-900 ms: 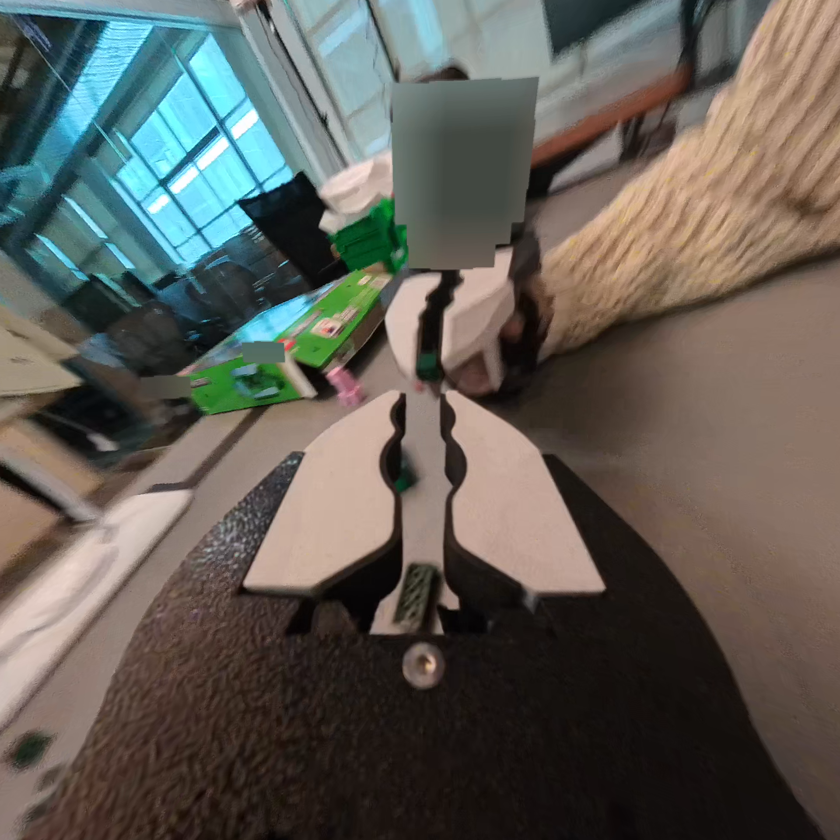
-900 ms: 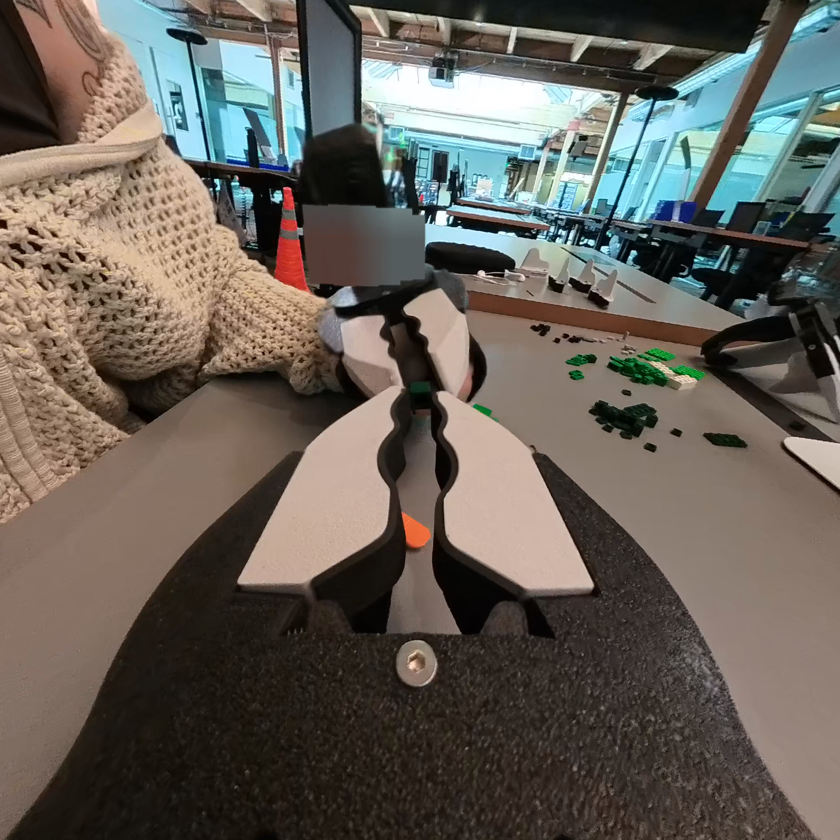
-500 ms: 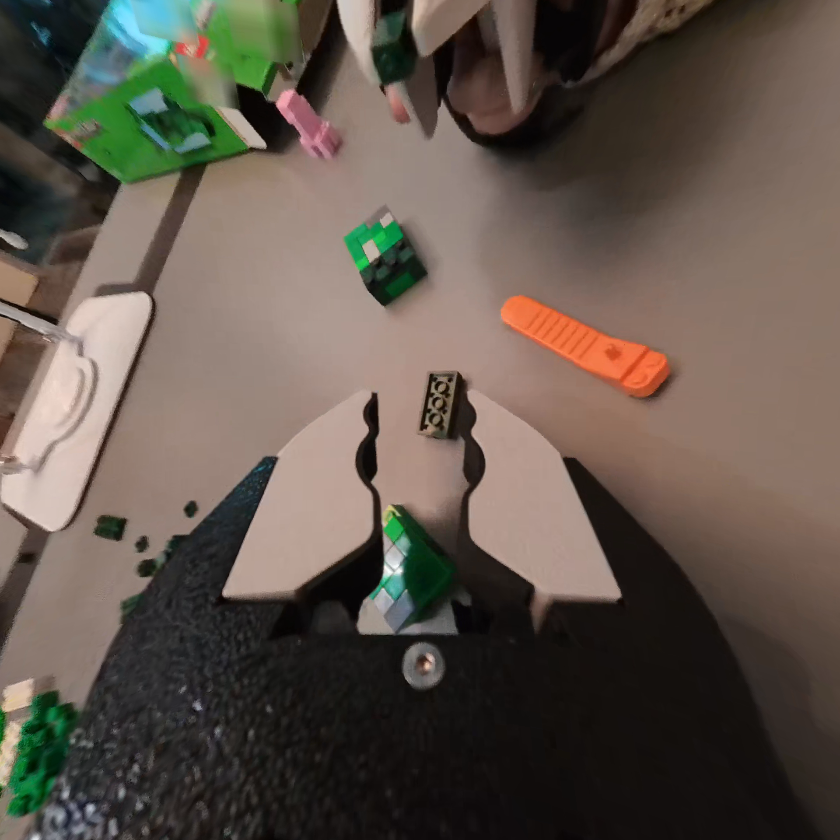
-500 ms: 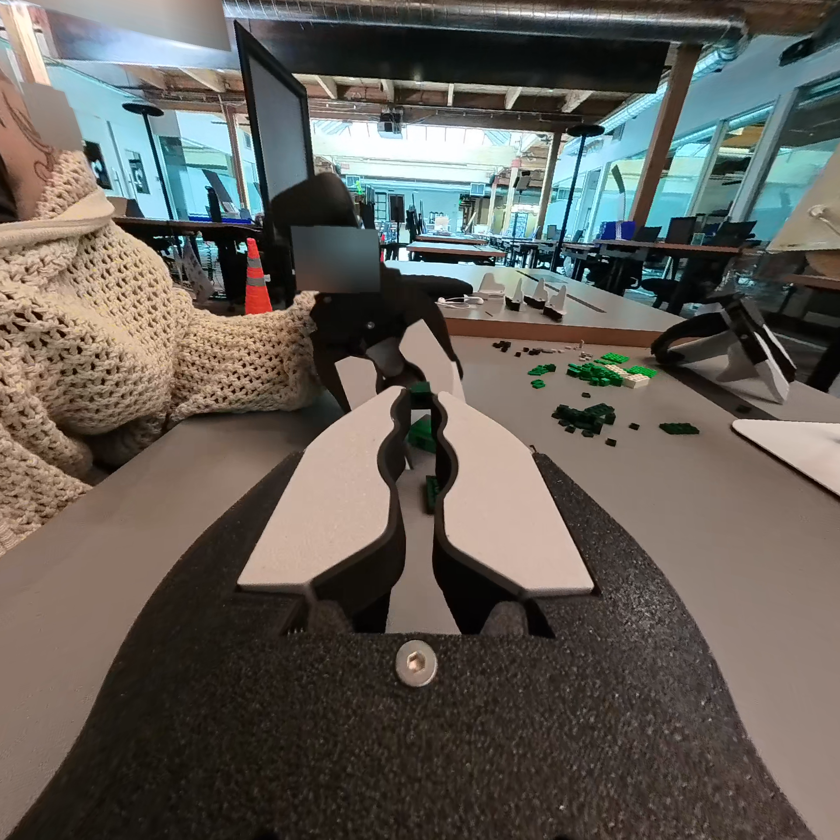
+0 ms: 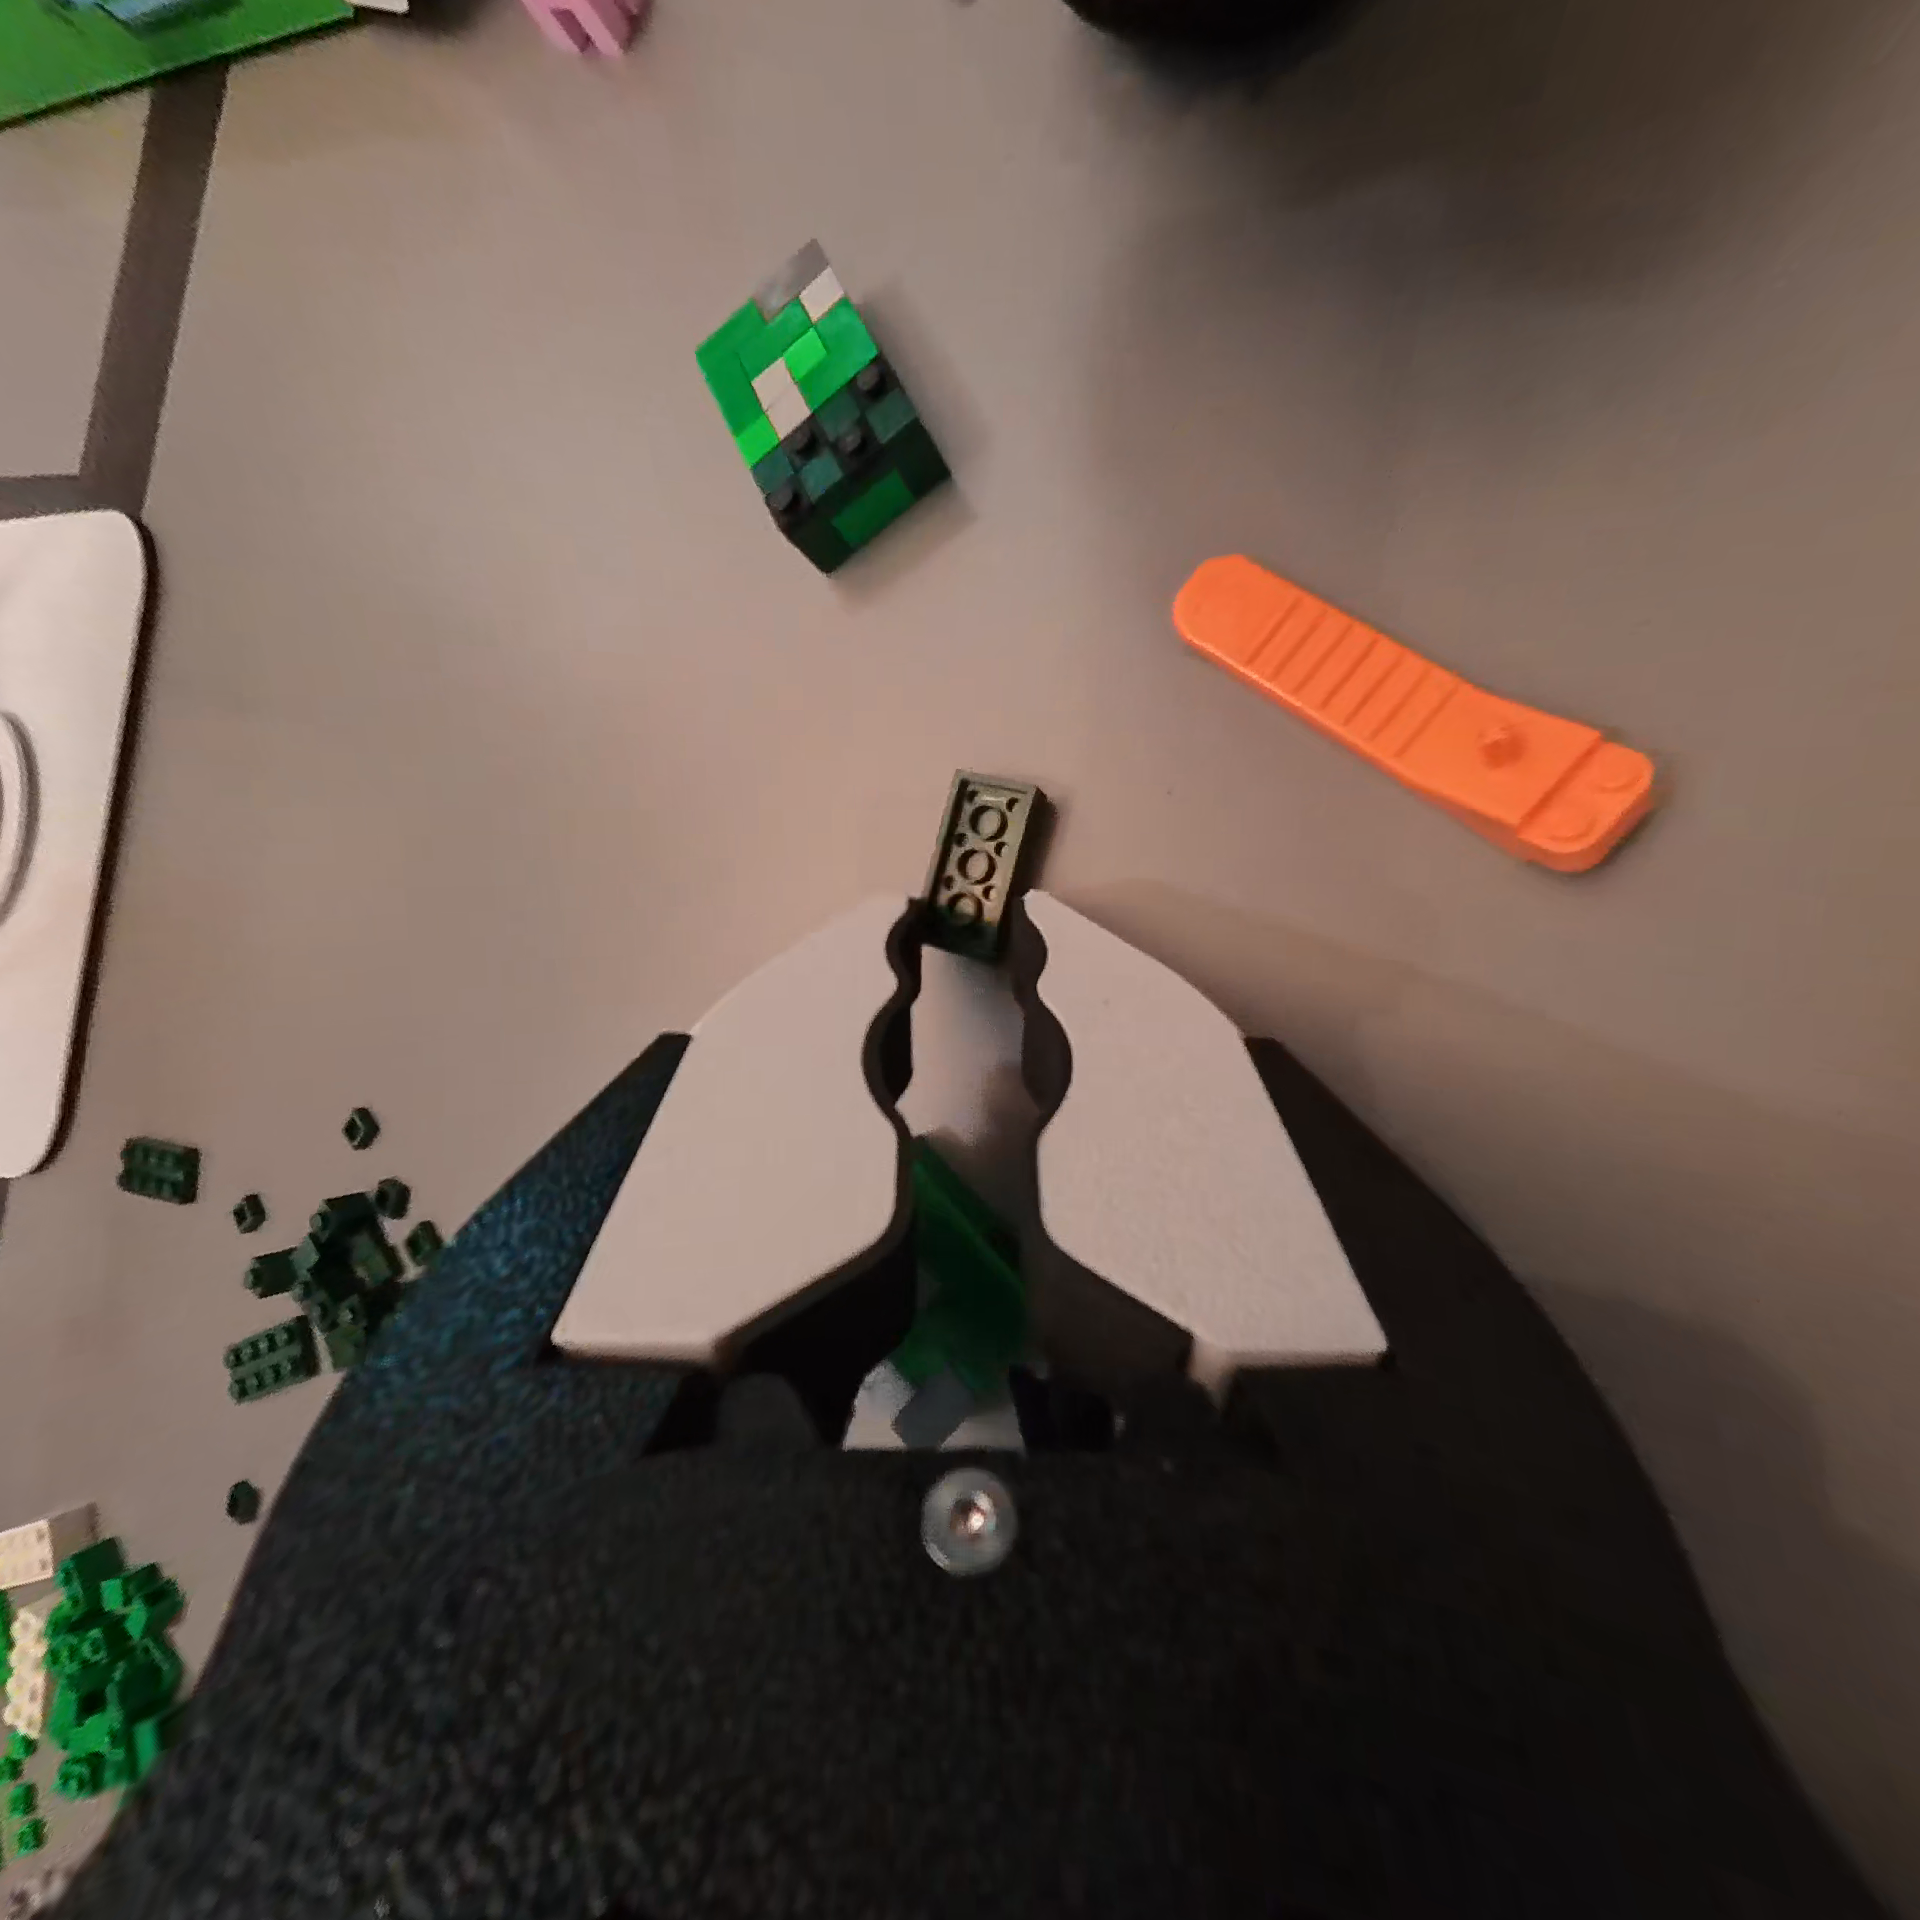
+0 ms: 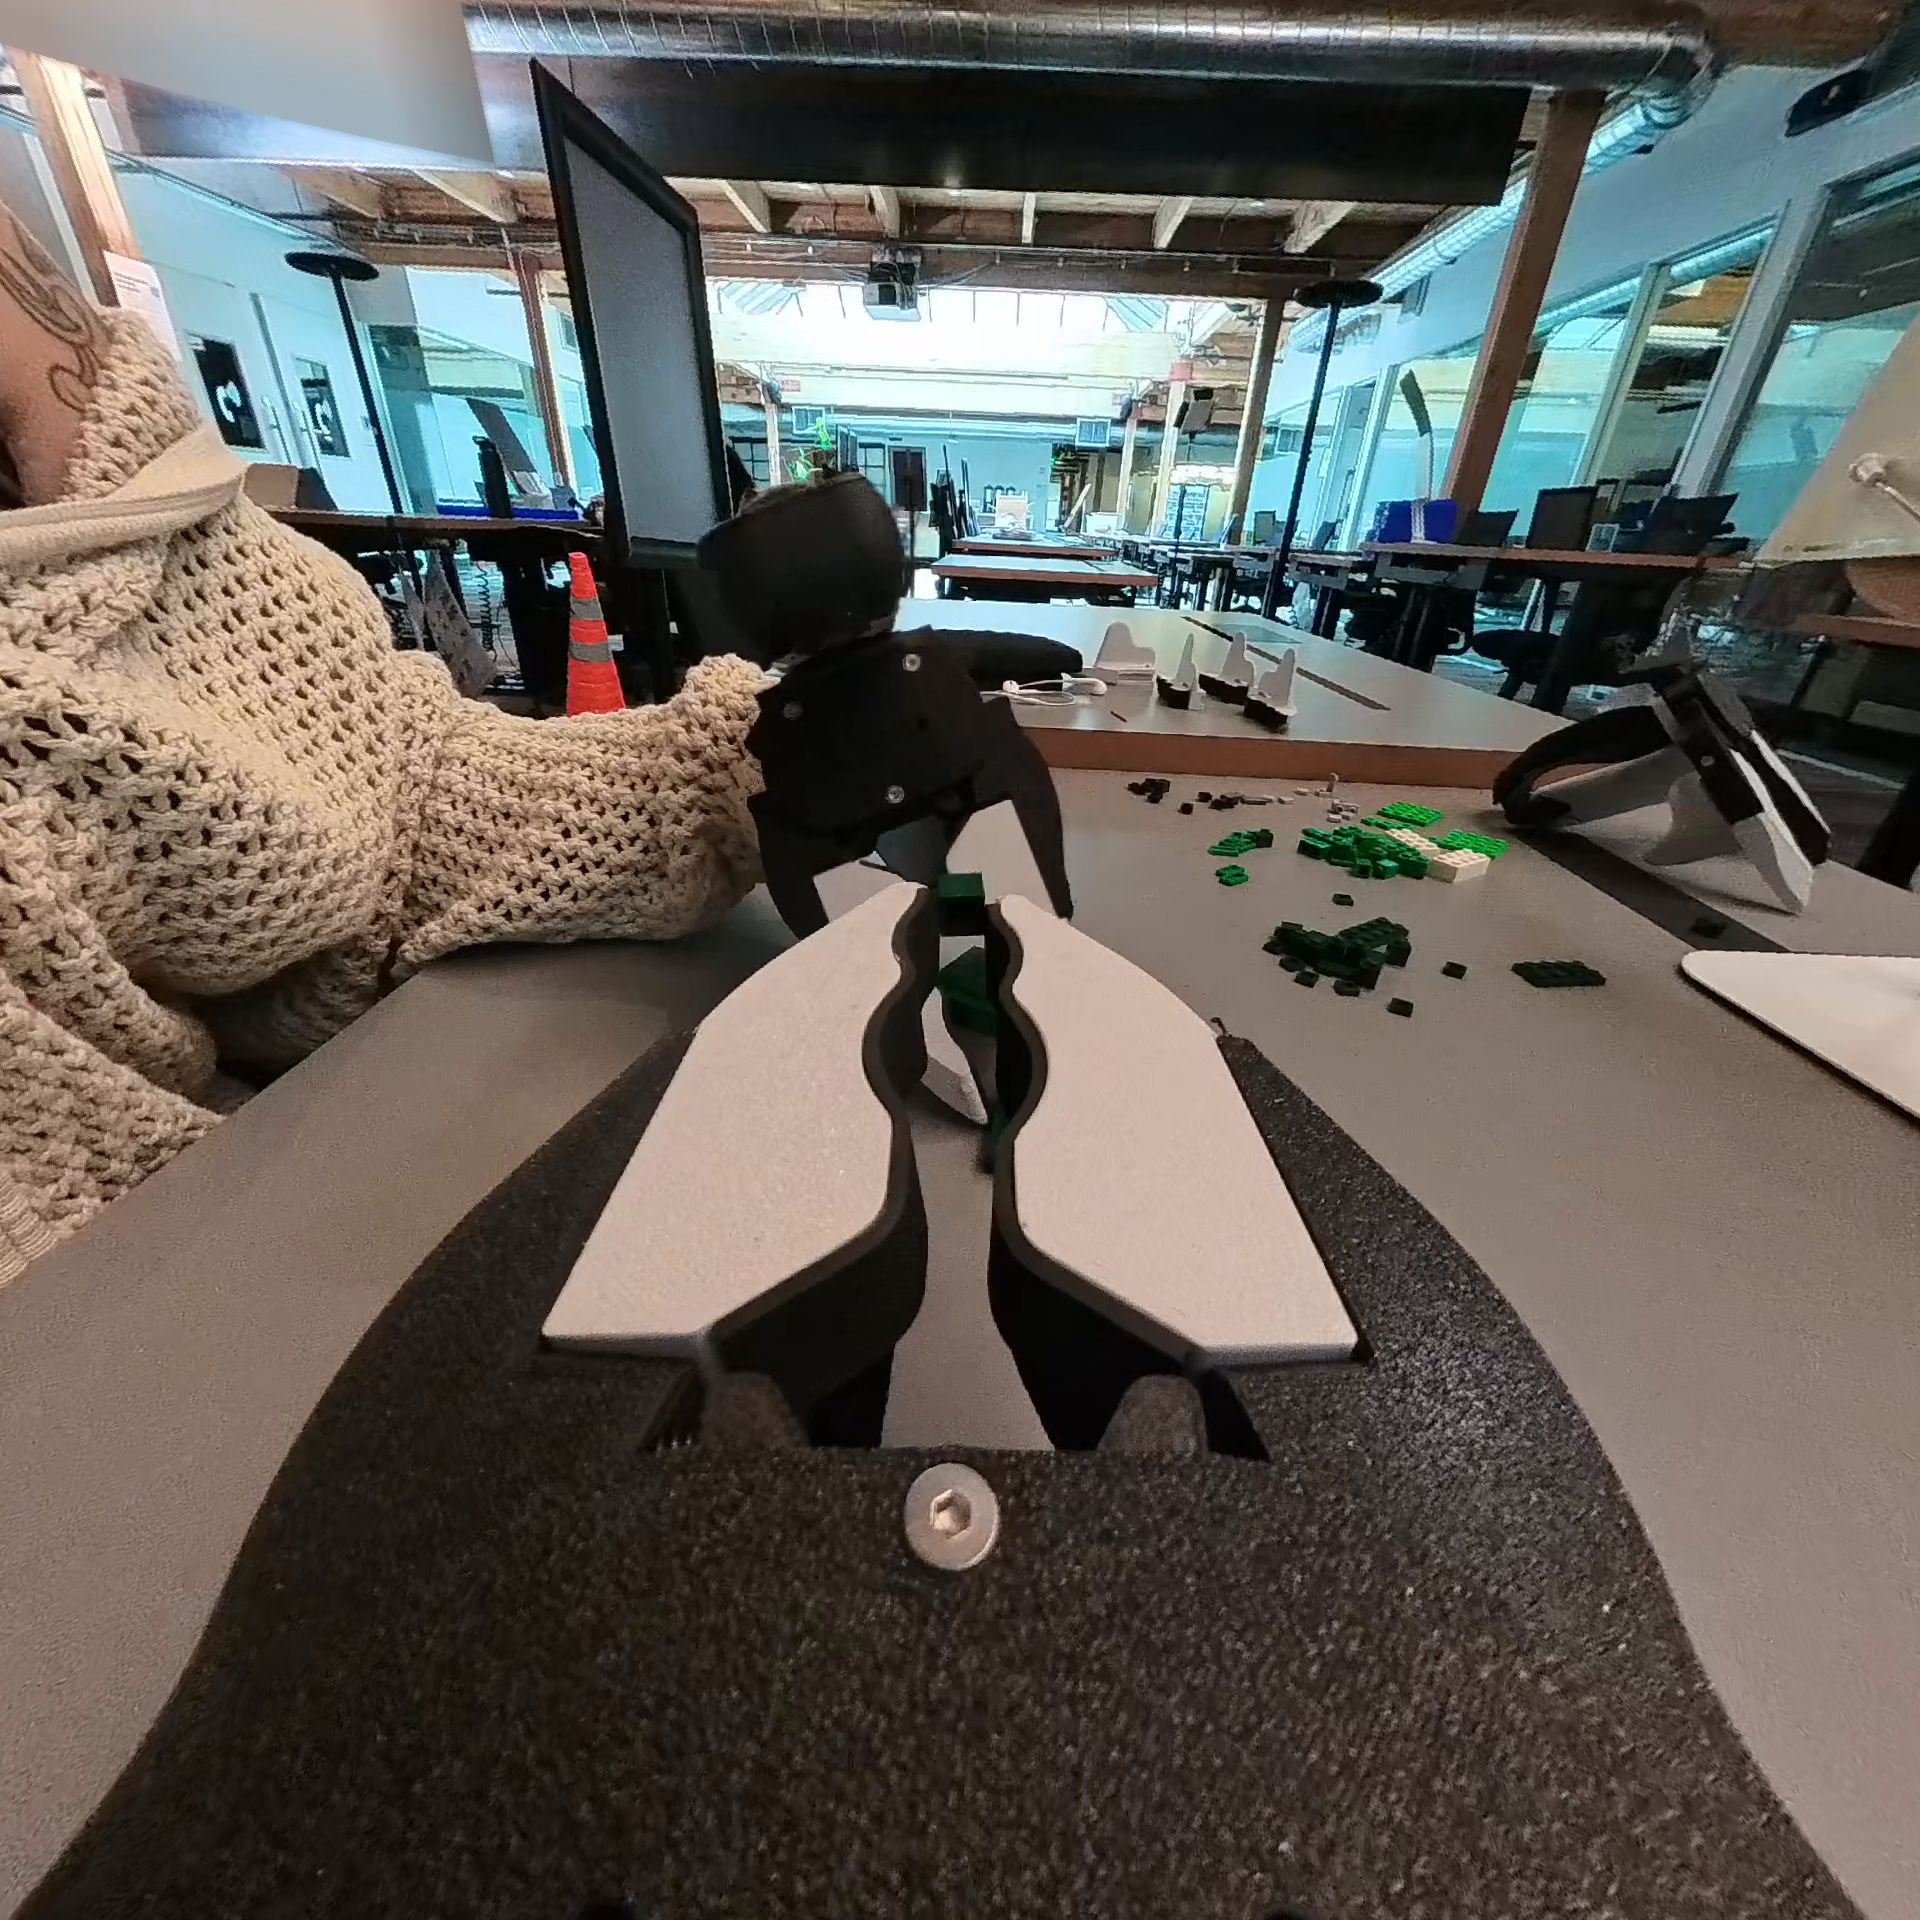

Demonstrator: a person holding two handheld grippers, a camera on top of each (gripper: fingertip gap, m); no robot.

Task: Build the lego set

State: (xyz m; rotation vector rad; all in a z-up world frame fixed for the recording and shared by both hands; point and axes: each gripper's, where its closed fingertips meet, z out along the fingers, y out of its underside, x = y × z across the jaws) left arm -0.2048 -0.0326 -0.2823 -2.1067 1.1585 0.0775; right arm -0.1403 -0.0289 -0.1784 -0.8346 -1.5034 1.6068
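Left tool (image 5: 968, 914) nearly closed around upside-down dark green plate (image 5: 985, 847); right tool (image 6: 956, 914) grips a small brick (image 6: 960, 896). Plate is light, rigid, slick: pinch its long edges squarely.

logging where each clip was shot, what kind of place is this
Probably an open-plan office or workshop: rows of desks with chairs run far back under exposed pipes, a monitor stands nearby, and an orange traffic cone sits on the floor.

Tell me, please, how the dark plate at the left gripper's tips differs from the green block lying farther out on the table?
The dark plate is one thin, single-coloured piece; the green block is a chunky assembly of many pieces. The plate lies underside up, showing round tubes, while the block shows studs and smooth tiles in light green, dark green and white. The plate sits between the tips of the left gripper; the block lies free on the table. Both are Lego.
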